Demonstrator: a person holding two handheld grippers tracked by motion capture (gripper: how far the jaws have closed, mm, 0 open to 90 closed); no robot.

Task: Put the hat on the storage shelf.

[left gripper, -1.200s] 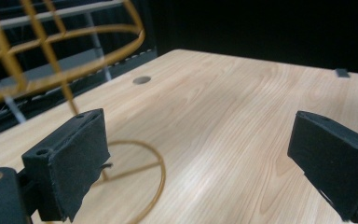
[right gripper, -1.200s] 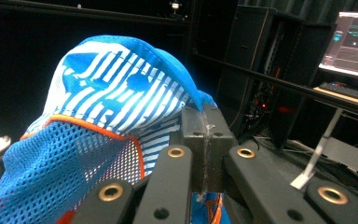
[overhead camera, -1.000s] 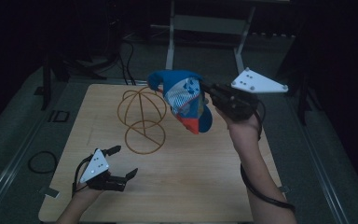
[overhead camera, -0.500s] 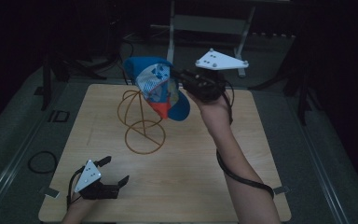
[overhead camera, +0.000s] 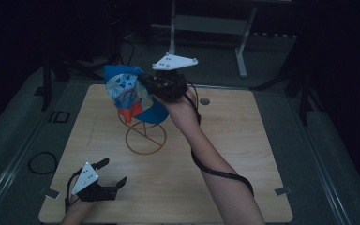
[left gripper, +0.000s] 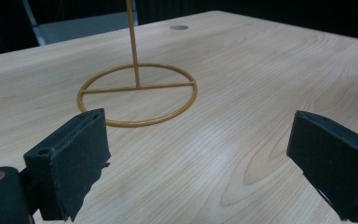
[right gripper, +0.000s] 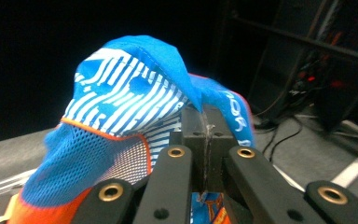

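Right now the right gripper (overhead camera: 146, 83) is pinching a cap (overhead camera: 131, 96), its jaws pressed together on the fabric, and holds it in the air over the top of a wire stand (overhead camera: 145, 136) near the middle of the counter (overhead camera: 243, 140), toward the far edge. The cap hangs limp from the pinch, blue with white stripes, orange trim and a mesh panel, so it looks light and soft, apt to fold and swing rather than keep its shape. Its brim is probably the stiffest part, and a hold on the brim or the thick seam beside it should steer it best; a pinch on loose mesh would let it droop and could snag on the wire. The stand is thin and likely tips easily if the cap drags on it. The left gripper (overhead camera: 110, 176) lies low near the counter's near left corner, jaws spread and empty, pointing toward the stand's ring base. Count: one cap, one stand, two grippers
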